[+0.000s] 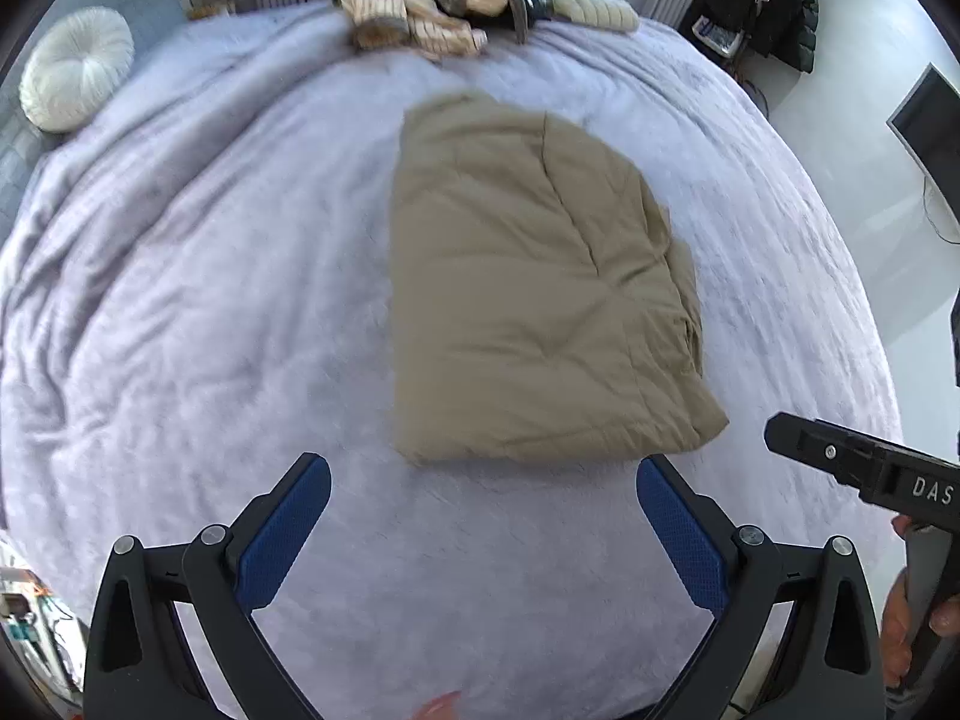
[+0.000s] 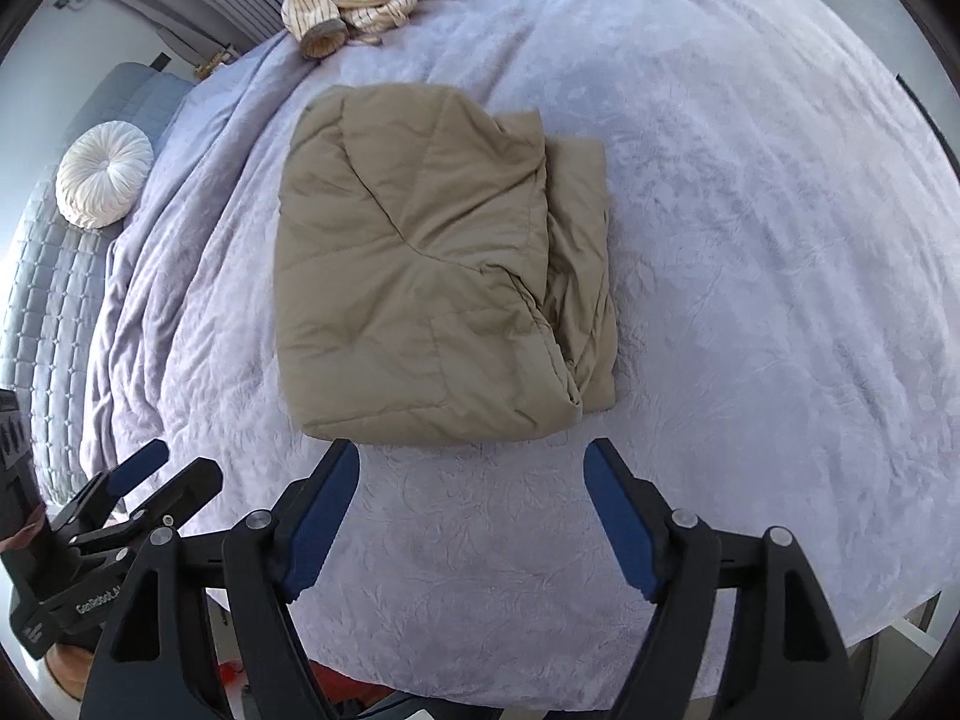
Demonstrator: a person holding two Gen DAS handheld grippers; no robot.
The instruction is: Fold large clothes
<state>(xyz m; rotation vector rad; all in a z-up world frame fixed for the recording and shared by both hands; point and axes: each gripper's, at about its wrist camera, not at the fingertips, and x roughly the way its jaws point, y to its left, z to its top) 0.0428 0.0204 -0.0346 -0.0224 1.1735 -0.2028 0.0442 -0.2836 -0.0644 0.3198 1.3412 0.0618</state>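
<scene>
Both grippers, left gripper (image 1: 483, 483) & right gripper (image 2: 471, 468), wide open, empty, above folded jacket (image 2: 432, 276)

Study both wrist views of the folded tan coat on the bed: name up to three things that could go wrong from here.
1. The coat's top layer sits askew, and a lower layer pokes out on its right side; puffy padding may spring the fold open.
2. Both the left gripper and the right gripper are open and clear of it, so nothing holds the fold down.
3. The striped clothes pile lies loose at the bed's far edge and could slide off.
</scene>
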